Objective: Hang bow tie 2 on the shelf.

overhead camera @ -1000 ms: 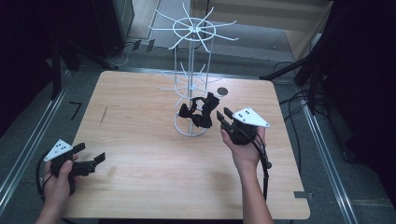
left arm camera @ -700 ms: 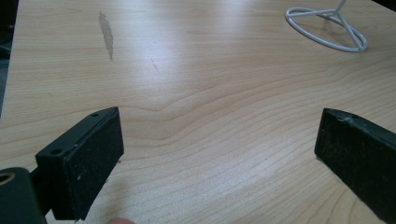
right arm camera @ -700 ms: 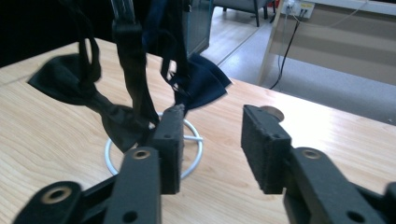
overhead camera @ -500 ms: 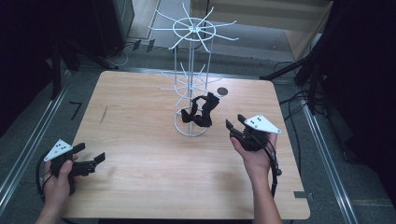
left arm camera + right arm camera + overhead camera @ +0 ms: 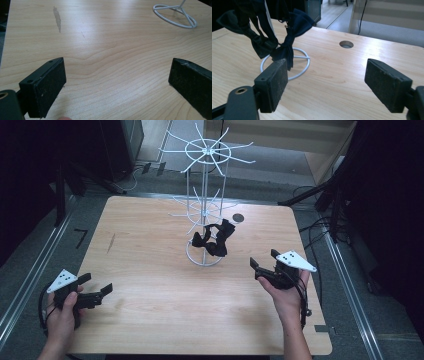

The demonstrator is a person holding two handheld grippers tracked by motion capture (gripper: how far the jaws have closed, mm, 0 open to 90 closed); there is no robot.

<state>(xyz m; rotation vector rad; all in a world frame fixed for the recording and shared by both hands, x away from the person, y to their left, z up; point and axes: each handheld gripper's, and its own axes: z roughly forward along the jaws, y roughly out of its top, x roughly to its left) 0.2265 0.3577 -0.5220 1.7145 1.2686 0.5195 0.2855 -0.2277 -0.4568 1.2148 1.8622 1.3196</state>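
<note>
A white wire rack point(image 5: 205, 155) stands mid-table on a ring base point(image 5: 199, 260). Dark bow ties point(image 5: 215, 240) hang from its lower tier. My right gripper point(image 5: 262, 260) is held right of the rack, apart from it, and points toward it. Its jaws have just been opening and nothing is between them. In the right gripper view the gripper point(image 5: 325, 77) stands open, with the bow ties point(image 5: 287, 32) hanging beyond the left jaw over the ring base point(image 5: 299, 72). My left gripper point(image 5: 97, 284) rests open near the front left corner; the left gripper view point(image 5: 117, 75) has bare wood between its jaws.
The wooden table point(image 5: 150, 235) has a round cable hole point(image 5: 238, 218) behind the rack, also in the right gripper view as a hole point(image 5: 346, 44). A grey smudge point(image 5: 58, 18) marks the wood. Dark stands and cables surround the table.
My right gripper has drawn back from the bow ties on the rack, toward the right and nearer the person, and its jaws have opened. The bow ties stay hanging. The left gripper has not moved.
</note>
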